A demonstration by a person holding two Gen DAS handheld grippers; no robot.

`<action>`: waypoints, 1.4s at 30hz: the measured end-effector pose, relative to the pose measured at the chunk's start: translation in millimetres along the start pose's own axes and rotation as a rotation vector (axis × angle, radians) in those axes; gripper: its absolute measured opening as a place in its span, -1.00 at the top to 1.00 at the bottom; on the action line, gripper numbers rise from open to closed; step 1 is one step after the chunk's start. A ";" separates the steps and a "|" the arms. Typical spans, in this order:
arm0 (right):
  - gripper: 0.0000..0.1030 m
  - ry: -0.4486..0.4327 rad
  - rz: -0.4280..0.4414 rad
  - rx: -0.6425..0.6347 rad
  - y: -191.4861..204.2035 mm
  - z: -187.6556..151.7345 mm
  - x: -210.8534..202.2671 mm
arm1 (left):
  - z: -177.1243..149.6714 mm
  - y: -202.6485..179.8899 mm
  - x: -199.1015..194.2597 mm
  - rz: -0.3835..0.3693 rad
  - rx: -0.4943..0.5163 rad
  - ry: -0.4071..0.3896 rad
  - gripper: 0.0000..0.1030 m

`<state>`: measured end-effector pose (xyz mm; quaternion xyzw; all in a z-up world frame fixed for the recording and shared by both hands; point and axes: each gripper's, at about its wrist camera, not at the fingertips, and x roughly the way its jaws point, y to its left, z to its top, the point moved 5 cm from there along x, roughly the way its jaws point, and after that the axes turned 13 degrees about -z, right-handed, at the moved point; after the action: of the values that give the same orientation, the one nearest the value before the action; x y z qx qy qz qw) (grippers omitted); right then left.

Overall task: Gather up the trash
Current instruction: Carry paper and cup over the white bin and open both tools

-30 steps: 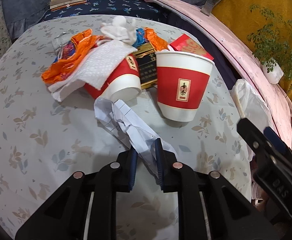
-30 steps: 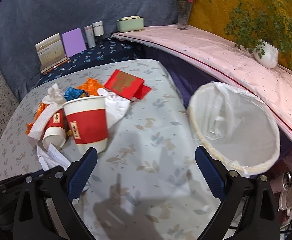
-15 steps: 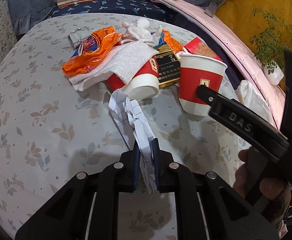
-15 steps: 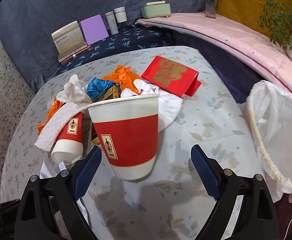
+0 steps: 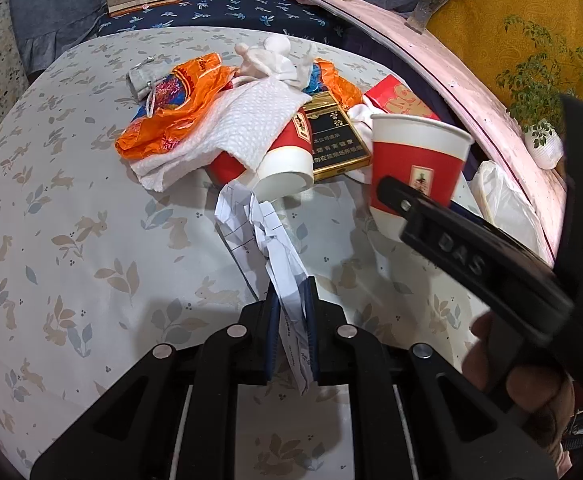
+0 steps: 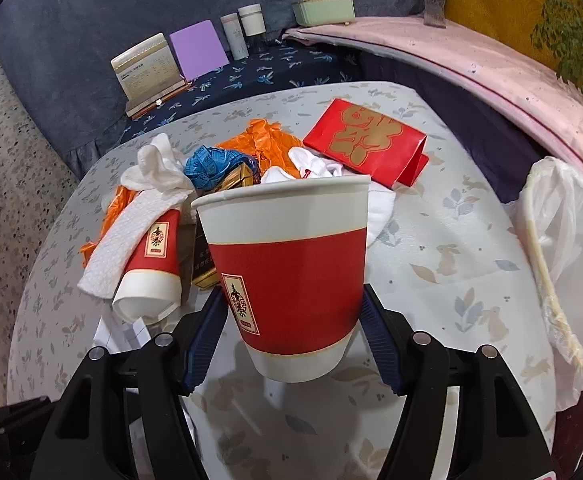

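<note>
Red paper cups number two: one upright (image 6: 291,276), one toppled (image 6: 151,268).

2 cups (image 6: 291,272) red w/ white bands & gold label. Bench cloth (image 5: 71,240) pale grey, leaf & rabbit print. Wrapper (image 5: 171,116) orange. Envelope (image 6: 365,140) red, gold motif. Crumpled paper (image 5: 251,220) white. Bin liner (image 6: 571,248) white. Gripper pads (image 6: 203,336) blue.

Bright even indoor light, soft shadows, sharp centre, fisheye bending (dark vignetted corners)
</note>
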<state>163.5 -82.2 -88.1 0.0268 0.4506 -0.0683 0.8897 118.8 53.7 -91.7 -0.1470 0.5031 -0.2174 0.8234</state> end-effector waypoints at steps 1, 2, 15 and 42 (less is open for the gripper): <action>-0.23 -0.008 -0.006 -0.004 -2.3 -1.7 -4.8 | 0.3 -1.8 0.6 0.001 0.004 -0.001 0.77; -0.23 -0.016 -0.011 -0.005 -4.7 -3.2 -9.8 | 0.6 -3.7 1.2 0.001 0.007 -0.002 0.77; -0.23 -0.062 -0.066 0.083 -68.3 -27.9 -65.7 | -2.2 -57.0 8.7 -0.039 0.091 -0.008 0.80; -0.24 -0.118 -0.337 0.394 -259.9 -24.7 -66.9 | 35.9 -245.7 88.2 -0.301 0.385 0.043 0.80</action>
<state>66.9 -330.1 -45.2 0.1198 0.3742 -0.3035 0.8681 134.4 -201.9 -29.7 -0.0560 0.4424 -0.4325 0.7836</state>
